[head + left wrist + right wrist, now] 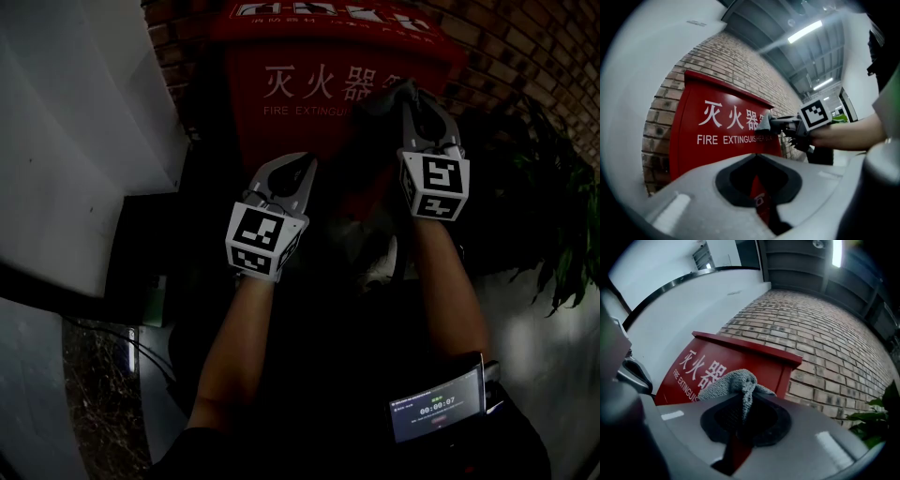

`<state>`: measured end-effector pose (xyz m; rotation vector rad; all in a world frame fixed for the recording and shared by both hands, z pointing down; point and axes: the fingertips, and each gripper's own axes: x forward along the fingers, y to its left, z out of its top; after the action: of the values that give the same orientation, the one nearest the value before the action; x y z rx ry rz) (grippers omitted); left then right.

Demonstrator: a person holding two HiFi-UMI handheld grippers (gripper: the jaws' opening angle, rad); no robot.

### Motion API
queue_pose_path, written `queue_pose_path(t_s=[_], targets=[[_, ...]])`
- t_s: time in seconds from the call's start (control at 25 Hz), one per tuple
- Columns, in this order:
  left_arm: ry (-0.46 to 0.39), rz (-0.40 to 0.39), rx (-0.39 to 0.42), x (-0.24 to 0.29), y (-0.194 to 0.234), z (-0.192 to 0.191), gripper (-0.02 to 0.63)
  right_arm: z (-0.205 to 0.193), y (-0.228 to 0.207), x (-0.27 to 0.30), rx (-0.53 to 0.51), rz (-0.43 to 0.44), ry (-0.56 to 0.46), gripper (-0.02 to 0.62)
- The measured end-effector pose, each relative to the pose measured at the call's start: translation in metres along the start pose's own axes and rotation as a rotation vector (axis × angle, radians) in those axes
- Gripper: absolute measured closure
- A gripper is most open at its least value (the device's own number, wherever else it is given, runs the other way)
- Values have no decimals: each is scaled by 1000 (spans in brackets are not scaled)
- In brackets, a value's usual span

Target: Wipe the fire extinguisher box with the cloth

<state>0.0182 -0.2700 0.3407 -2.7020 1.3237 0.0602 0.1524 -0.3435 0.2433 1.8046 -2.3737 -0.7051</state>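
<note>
The cloth [726, 383] is pinched by the right gripper [744, 401] at the fire extinguisher box [761, 363] (left gripper [300, 171] closed, empty); flat, overlapping strokes should be made.

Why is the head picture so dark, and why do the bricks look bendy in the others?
Head view: dim and shadowy, only the red fire extinguisher box catches light. Left gripper view: brighter, ceiling strip lights glare, the wide lens curves the brick wall. Right gripper view: same curving, dark corners, the grey cloth looks sharp.
</note>
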Motion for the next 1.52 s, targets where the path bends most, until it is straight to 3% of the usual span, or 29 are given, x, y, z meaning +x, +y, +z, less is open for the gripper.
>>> queue_pose_path(t_s=[0.28, 0.44, 0.68, 0.88, 1.0, 1.28, 1.52], targets=[[20, 11, 15, 0, 2, -3, 603, -23, -36, -13, 60, -76, 30, 563], [7, 19, 13, -3, 9, 1, 603, 6, -22, -24, 88, -93, -48, 561], [-4, 85, 5, -17, 38, 6, 603, 47, 72, -17, 18, 74, -122, 561], [-4, 186, 75, -38, 73, 9, 603, 39, 176, 3, -96, 252, -87, 561], [-8, 233, 92, -50, 92, 11, 603, 38, 213, 15, -114, 309, -79, 561], [13, 282, -16, -66, 119, 5, 603, 37, 252, 40, -151, 354, -43, 561], [4, 253, -29, -55, 112, 1, 603, 30, 249, 39, -133, 348, -65, 561]])
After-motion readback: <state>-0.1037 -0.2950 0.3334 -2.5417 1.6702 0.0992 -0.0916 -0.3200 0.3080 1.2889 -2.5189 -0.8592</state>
